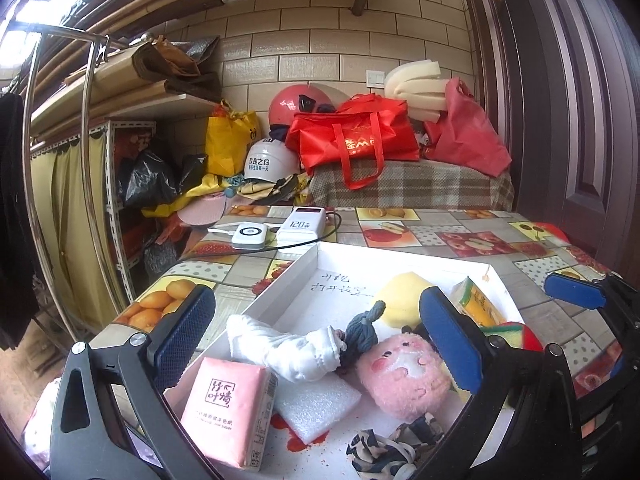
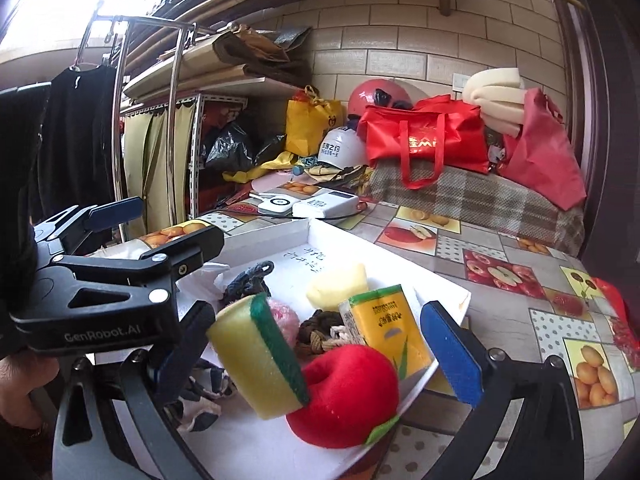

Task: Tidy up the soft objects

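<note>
Both your grippers hang released: left gripper (image 1: 316, 340) over the tray (image 1: 280, 280), power banks (image 1: 298, 224) at twelve; right gripper (image 2: 320, 344) probably clear of the red plush apple (image 2: 348, 392).

The left wrist view sits low over the near left edge of the white tray (image 1: 404, 256), looking slightly downward across it toward the tiled wall (image 1: 320, 40). The right wrist view sits close at the tray's (image 2: 452, 280) near right side, facing the same wall (image 2: 400, 40). Both share the tray, the worktop (image 1: 460, 224) beyond and the red bag (image 1: 356, 136), and each shows the other's jaws
</note>
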Action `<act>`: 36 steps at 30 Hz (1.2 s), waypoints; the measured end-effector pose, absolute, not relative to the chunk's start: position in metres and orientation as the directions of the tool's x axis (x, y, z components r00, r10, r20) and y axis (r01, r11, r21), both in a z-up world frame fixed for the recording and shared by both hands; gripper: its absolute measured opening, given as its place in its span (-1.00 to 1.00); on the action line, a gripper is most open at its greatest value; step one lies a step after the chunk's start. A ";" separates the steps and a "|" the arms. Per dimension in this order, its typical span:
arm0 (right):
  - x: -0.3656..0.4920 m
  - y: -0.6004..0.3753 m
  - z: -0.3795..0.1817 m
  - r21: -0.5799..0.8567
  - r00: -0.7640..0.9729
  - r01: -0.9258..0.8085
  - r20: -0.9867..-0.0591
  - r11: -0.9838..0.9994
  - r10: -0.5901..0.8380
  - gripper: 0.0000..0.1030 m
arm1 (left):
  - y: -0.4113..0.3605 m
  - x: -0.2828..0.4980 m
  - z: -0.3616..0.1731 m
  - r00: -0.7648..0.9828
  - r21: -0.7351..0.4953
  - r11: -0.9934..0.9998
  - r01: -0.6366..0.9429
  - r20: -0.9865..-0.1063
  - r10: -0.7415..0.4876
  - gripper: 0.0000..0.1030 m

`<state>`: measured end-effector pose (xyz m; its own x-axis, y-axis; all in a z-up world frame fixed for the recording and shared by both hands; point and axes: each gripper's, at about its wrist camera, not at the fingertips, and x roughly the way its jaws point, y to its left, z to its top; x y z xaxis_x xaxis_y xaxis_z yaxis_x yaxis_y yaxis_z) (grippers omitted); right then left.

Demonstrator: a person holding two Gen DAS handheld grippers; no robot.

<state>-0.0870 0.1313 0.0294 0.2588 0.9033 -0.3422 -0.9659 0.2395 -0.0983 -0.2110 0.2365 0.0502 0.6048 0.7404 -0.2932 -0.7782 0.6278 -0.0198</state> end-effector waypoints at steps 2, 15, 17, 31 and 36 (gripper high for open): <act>-0.081 0.120 0.031 -0.060 0.257 -0.966 -0.327 0.251 0.909 0.99 | 0.232 -0.213 0.050 0.606 -0.019 0.630 -0.776 -0.295 0.738 1.00; -0.078 0.037 0.035 -0.060 0.376 -0.926 -0.257 0.373 0.890 0.99 | 0.173 -0.216 0.050 0.672 -0.038 0.707 -0.706 -0.351 0.653 1.00; -0.079 0.011 0.042 -0.057 0.442 -0.897 -0.174 0.439 0.880 0.99 | 0.161 -0.215 0.052 0.678 -0.028 0.716 -0.698 -0.349 0.647 1.00; -0.054 -0.056 0.043 0.080 0.537 -0.828 -0.173 0.555 0.826 0.99 | 0.094 -0.222 0.063 0.696 0.031 0.732 -0.680 -0.285 0.659 1.00; -0.062 -0.059 0.041 0.053 0.539 -0.832 -0.159 0.553 0.827 0.99 | 0.089 -0.218 0.063 0.614 0.077 0.658 -0.749 -0.292 0.733 1.00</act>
